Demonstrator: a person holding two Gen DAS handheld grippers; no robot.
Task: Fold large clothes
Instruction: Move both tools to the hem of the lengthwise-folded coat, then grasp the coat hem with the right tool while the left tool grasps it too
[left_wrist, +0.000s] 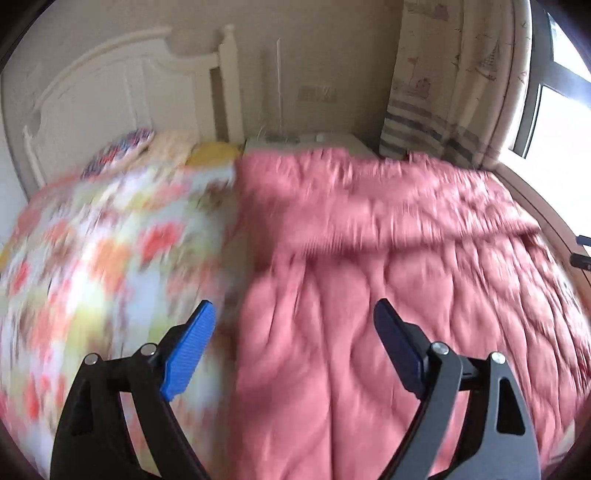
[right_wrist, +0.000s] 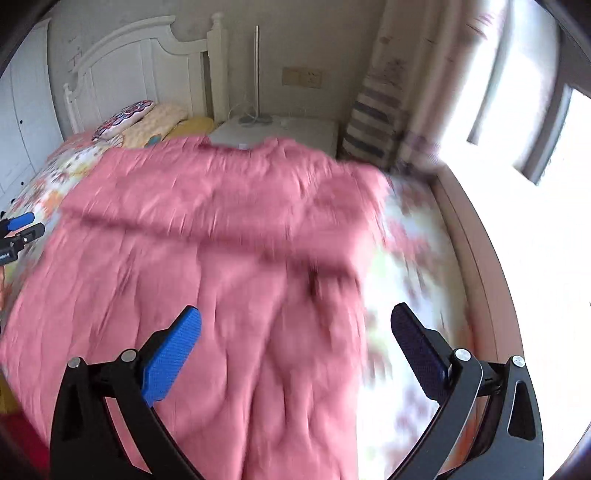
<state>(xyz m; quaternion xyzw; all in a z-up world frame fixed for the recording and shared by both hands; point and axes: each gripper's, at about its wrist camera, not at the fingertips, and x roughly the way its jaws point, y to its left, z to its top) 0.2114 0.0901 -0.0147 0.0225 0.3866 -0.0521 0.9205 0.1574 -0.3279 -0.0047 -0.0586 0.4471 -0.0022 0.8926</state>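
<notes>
1. Left wrist view puts your left gripper (left_wrist: 293, 314) nearest, its blue-padded tongs spread wide and holding nothing, above the seam where the pink garment (left_wrist: 388, 258) meets the floral bedsheet (left_wrist: 92, 258).
2. Your right gripper (right_wrist: 295, 319) hangs the same way in its own view: tongs apart, empty, over the lower right part of the garment.
3. The pink garment (right_wrist: 192, 240) lies spread on the bed, with one band of cloth already turned over across its upper part. It looks soft, thick and wrinkled, likely limp and fairly light, so expect it to sag and drag rather than hold a crease.
4. Judging from that, take hold at an edge or corner, pinching through the full layer; the side hem near the bedsheet boundary looks the easiest reach for each hand.
5. Farther back you have pillows (right_wrist: 125, 118), a white headboard (right_wrist: 140, 66), a white nightstand (right_wrist: 280, 133) and a striped curtain (left_wrist: 436, 92).
6. No brand or garment label is legible; the small print on the left gripper at the edge of the right wrist view is too small and blurred to read.
</notes>
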